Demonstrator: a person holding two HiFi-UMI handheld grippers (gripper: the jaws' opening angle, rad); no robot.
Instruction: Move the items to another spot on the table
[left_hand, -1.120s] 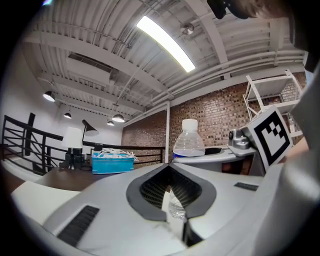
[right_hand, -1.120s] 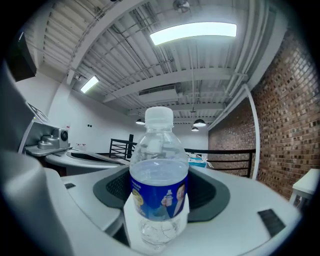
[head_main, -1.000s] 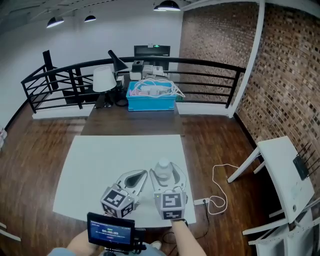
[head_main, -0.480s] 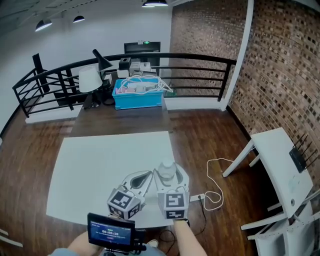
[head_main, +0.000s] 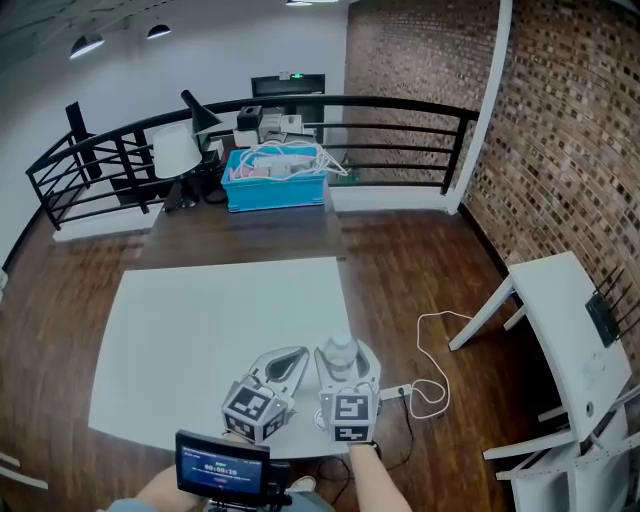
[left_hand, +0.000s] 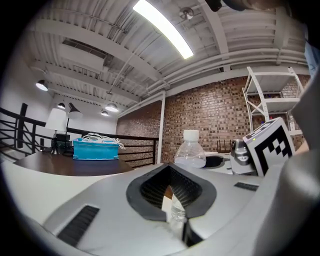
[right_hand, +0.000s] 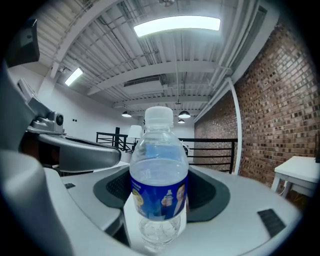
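Evidently the grasp-and-carry step is in hand: the right gripper (head_main: 346, 362) is clamped on the water bottle (right_hand: 159, 175), which stands upright near the right corner of the white table (head_main: 200, 330) closest to the person. The left gripper (head_main: 288, 358) sits just beside it, jaws pressed together on nothing. I'd judge the next move calls for keeping the bottle level across to a bare patch, then setting it flat before letting go; it is clear plastic, white-capped and blue-labelled.

bottle (right_hand: 159, 175): on table (head_main: 200, 330), front-right corner | inside right tool (head_main: 347, 360) | left tool (head_main: 296, 356) just left
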